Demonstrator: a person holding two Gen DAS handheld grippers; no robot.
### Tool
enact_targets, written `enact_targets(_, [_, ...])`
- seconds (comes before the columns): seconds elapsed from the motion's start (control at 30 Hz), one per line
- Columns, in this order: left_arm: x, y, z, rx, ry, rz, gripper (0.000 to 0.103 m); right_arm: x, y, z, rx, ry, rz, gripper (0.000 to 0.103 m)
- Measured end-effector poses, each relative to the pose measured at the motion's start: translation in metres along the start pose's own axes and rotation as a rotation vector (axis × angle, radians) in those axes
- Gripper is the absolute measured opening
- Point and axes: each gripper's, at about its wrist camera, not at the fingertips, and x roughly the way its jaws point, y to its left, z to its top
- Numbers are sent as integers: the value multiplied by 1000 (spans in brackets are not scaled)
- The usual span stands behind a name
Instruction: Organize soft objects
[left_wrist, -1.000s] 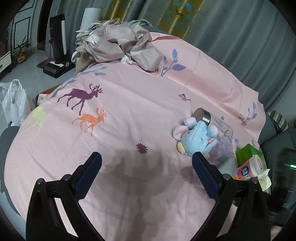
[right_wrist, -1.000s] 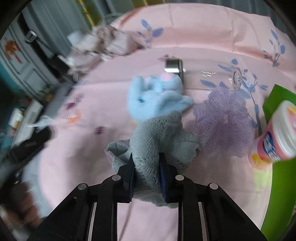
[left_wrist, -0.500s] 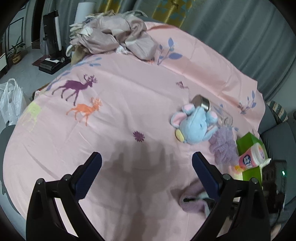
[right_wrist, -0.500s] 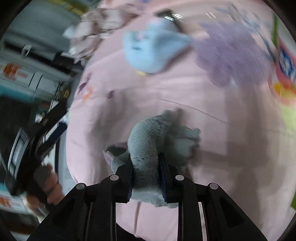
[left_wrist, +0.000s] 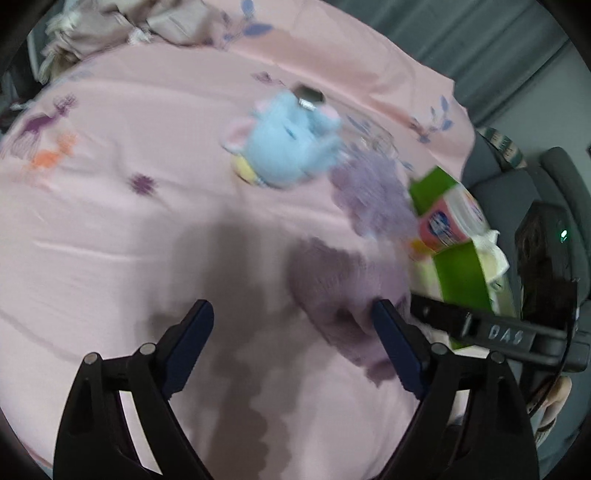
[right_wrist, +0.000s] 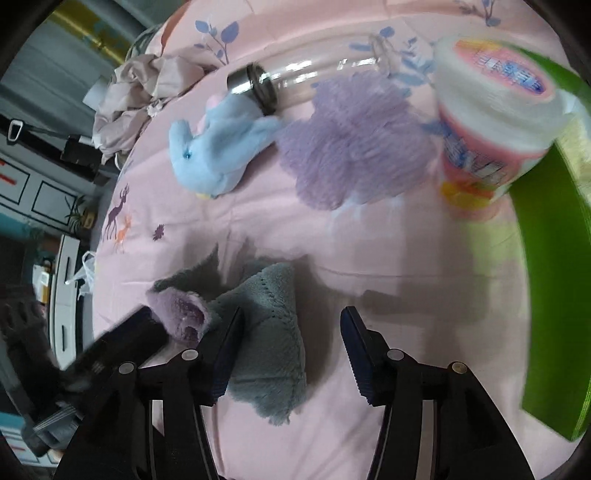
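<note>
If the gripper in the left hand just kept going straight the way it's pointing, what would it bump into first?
Probably the pink sheet. The left gripper, its jaws closing with nothing pressed between them, points down at bare cloth. The grey fleece cloth lies just off its right finger and might brush it; blur leaves depth unclear.

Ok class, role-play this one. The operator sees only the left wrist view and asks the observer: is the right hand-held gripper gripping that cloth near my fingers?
Observer: No. The right hand-held gripper has its jaws opening. The cloth lies on the pink sheet, partly between the fingers, and neither pad squeezes it.
Operator: The cloth looks purple to me. Is it?
Observer: It is mostly grey. Only one turned-up corner shows a purple side.
Operator: And the blurred silver thing behind the blue toy?
Observer: That is the metal cap of a clear bottle lying on its side behind the blue plush toy.
</note>
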Motion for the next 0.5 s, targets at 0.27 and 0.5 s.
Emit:
enact_targets(0.27, [37,-17,-8,8,82,-20,77,5,-4,2,53,15,84,55])
enact_targets(0.5, [40,-17,-9,29,58,-6,69,16,-10,1,83,57,135,55])
